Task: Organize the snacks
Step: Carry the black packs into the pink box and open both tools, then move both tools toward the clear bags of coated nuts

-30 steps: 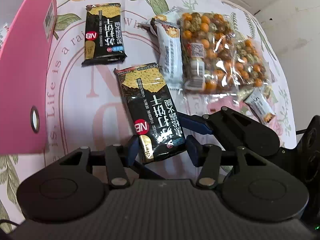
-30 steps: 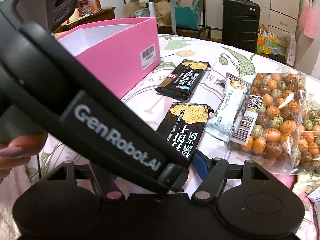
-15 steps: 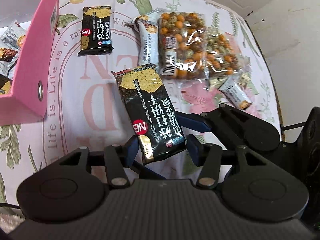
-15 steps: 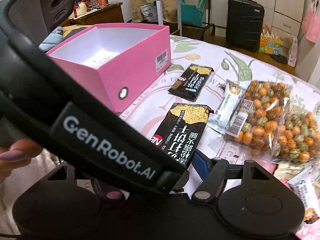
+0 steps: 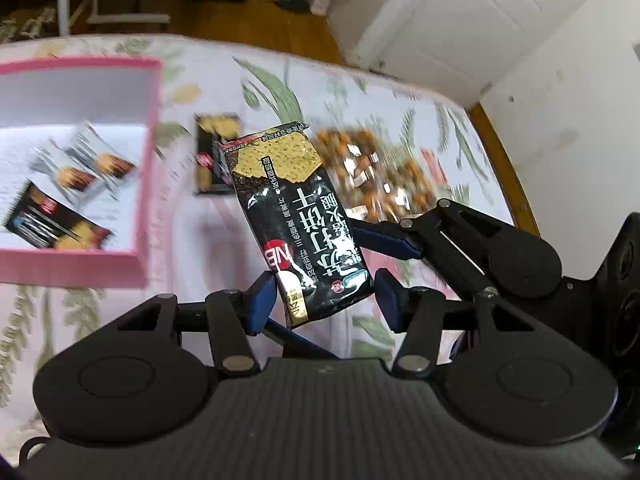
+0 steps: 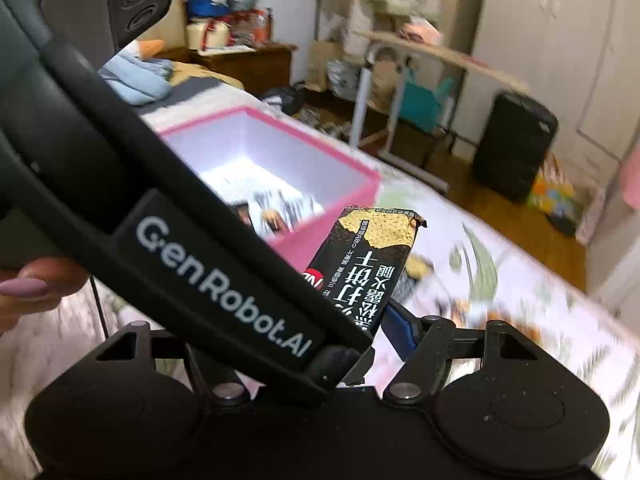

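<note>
Box (image 5: 148, 160) left on table (image 5: 224, 248), packets (image 5: 60, 216) inside, nut bags (image 5: 376, 176) right

3 black cracker packs (image 5: 298, 216), 2 white packets (image 5: 86, 166), 1 pink box (image 5: 154, 92)

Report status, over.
Left gripper shut on cracker pack, held aloft. Right gripper alongside, grip unclear. Pink box to the left, nothing between.
</note>
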### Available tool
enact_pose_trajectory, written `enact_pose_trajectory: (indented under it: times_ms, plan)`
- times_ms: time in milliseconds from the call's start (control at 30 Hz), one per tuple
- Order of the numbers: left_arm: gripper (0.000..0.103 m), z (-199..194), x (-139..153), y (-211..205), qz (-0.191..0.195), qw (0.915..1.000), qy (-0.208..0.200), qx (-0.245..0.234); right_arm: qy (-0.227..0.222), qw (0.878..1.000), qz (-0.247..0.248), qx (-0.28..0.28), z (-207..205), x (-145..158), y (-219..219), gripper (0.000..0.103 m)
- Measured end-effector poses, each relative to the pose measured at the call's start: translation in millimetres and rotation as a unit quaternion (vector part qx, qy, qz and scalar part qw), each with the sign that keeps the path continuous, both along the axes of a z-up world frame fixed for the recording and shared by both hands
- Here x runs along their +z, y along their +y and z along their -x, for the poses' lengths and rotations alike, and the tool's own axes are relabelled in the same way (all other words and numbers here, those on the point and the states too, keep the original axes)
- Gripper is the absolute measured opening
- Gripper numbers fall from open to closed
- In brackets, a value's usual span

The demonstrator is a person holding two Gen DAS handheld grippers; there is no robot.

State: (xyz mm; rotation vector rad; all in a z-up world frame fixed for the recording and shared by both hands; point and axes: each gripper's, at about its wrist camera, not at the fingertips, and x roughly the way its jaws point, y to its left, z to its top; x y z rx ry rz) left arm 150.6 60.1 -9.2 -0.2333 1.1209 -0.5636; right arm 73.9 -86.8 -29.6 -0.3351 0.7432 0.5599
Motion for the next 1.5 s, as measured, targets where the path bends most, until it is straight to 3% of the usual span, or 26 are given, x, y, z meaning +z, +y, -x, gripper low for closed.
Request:
enact_pose_trajectory:
  times_ms: [200, 433, 633, 867, 1000, 1233, 1433, 1500]
  plan:
    - [0.052, -17.6, 35.4, 45.2, -0.01, 0.9988, -0.026, 0.041, -0.046, 0.996, 0.026, 0.077, -19.6, 24.6, 42.9, 0.074]
    - [0.053, -53.3, 46.3, 105.7, -0.028, 0.9927, -0.023, 0.115, -0.039, 0.99, -0.034, 0.131, -71.1, 26.2, 88.2, 0.074]
    - [0.053, -96.3, 12.0, 146.0, -0.064, 0.9833, 0.003, 0.171, 0.043, 0.988, -0.089, 0.12, -124.3, -13.6, 120.2, 0.074]
    - [0.053, -130.1, -45.6, 168.9, -0.068, 0.9747, 0.067, 0.202, 0.125, 0.984, -0.078, 0.098, -149.7, -58.2, 150.5, 0.076]
    - [0.053, -125.7, -58.0, 172.2, -0.07, 0.9709, 0.067, 0.219, 0.171, 0.979, -0.095, 0.053, -162.1, -63.9, 141.4, 0.078]
    - [0.053, -105.6, -29.3, 169.1, -0.078, 0.9738, 0.026, 0.212, 0.132, 0.983, -0.12, 0.048, -132.0, -29.5, 95.6, 0.081]
    - [0.053, -80.5, 16.5, 144.4, -0.099, 0.9821, -0.022, 0.159, 0.044, 0.991, -0.117, 0.045, -79.9, 17.0, 30.5, 0.081]
    - [0.053, -74.2, 30.2, 131.7, -0.102, 0.9849, -0.034, 0.136, 0.021, 0.994, -0.103, 0.035, -85.9, 26.6, 17.0, 0.081]
